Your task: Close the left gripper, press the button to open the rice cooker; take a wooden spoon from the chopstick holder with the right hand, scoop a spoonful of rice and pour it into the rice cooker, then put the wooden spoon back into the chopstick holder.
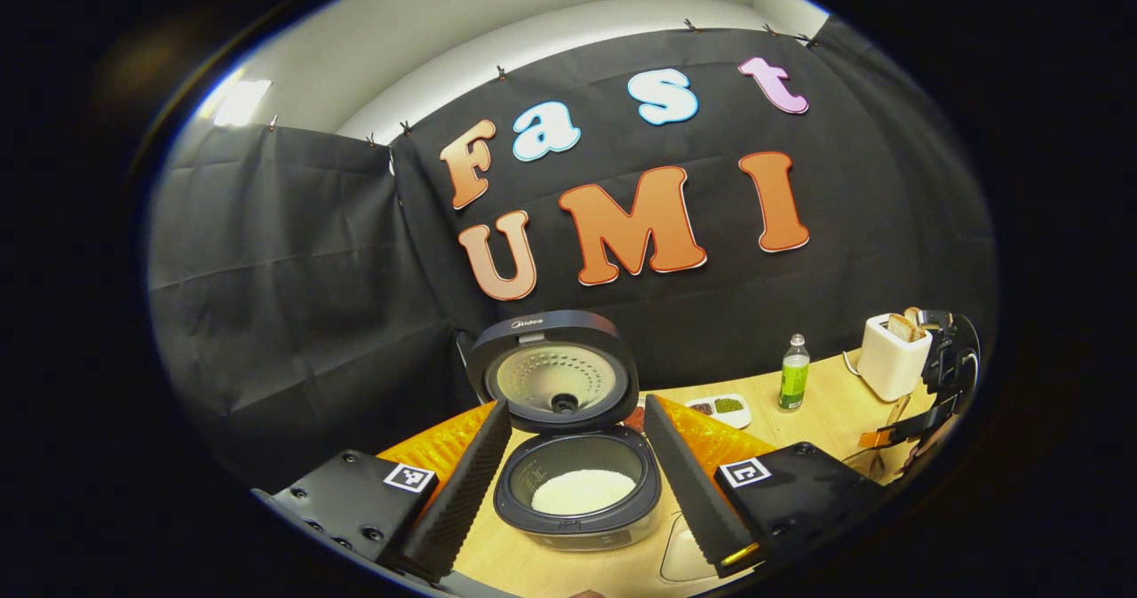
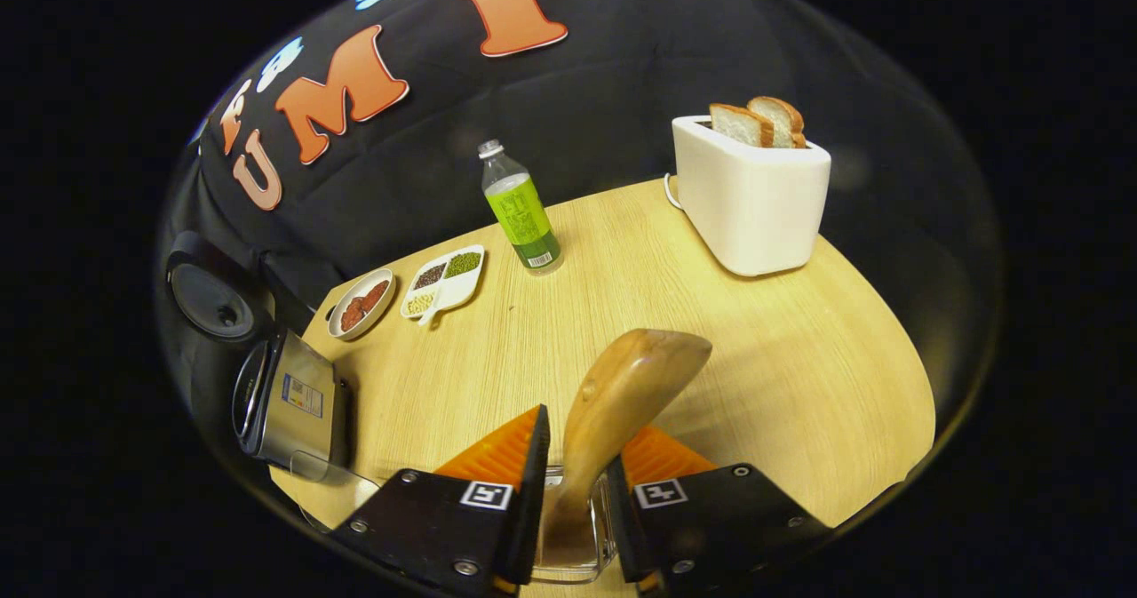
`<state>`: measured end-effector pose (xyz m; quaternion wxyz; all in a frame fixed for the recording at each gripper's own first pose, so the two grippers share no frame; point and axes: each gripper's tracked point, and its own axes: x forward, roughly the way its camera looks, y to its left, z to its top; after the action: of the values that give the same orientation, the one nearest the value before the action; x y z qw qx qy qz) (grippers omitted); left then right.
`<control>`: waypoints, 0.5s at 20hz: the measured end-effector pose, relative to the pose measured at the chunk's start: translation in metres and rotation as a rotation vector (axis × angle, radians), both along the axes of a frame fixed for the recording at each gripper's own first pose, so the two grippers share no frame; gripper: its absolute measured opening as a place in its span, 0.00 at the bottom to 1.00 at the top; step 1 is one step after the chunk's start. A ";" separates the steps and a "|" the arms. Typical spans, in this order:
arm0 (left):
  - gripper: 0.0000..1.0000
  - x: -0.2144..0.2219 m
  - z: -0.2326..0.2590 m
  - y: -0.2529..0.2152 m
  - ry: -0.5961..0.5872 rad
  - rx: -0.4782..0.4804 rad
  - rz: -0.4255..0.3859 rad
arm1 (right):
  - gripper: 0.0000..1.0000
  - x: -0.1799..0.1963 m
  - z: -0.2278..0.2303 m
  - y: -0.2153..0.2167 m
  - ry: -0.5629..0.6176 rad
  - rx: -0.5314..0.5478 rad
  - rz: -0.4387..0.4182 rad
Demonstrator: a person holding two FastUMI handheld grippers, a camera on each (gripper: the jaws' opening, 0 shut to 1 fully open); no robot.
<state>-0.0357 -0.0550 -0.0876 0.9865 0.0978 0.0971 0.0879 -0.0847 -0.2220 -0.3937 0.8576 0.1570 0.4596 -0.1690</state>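
The rice cooker [image 1: 577,482] stands open, rice inside, framed by the spread left gripper [image 1: 577,482]. The right gripper [image 2: 577,491] clamps the wooden spoon [image 2: 613,411] above a glass holder [image 2: 568,562]. Beyond the cooker: dishes [image 2: 444,283], bottle [image 2: 522,211], toaster [image 2: 751,194].

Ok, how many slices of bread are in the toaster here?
2. Both stand upright in the white toaster at the far right of the table: one slice to the left, the other slice beside it. Anything deeper in the slots is hidden.
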 end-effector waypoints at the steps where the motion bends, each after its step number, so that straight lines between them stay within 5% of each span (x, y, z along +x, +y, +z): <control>1: 0.94 -0.001 0.000 0.000 0.000 0.004 -0.002 | 0.26 -0.001 0.000 0.001 -0.005 0.024 -0.028; 5: 0.94 -0.004 -0.007 0.000 0.016 -0.009 -0.002 | 0.16 -0.006 0.003 0.003 -0.011 0.075 -0.081; 6: 1.00 -0.003 -0.009 0.001 0.021 -0.015 -0.004 | 0.16 -0.007 0.006 0.004 -0.022 0.073 -0.074; 10: 0.94 0.002 -0.007 0.001 0.015 -0.020 -0.019 | 0.16 -0.015 0.018 0.004 -0.060 0.032 -0.062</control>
<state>-0.0340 -0.0540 -0.0948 0.9875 0.0896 0.1047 0.0771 -0.0997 -0.2181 -0.3760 0.8627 0.1902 0.4313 -0.1833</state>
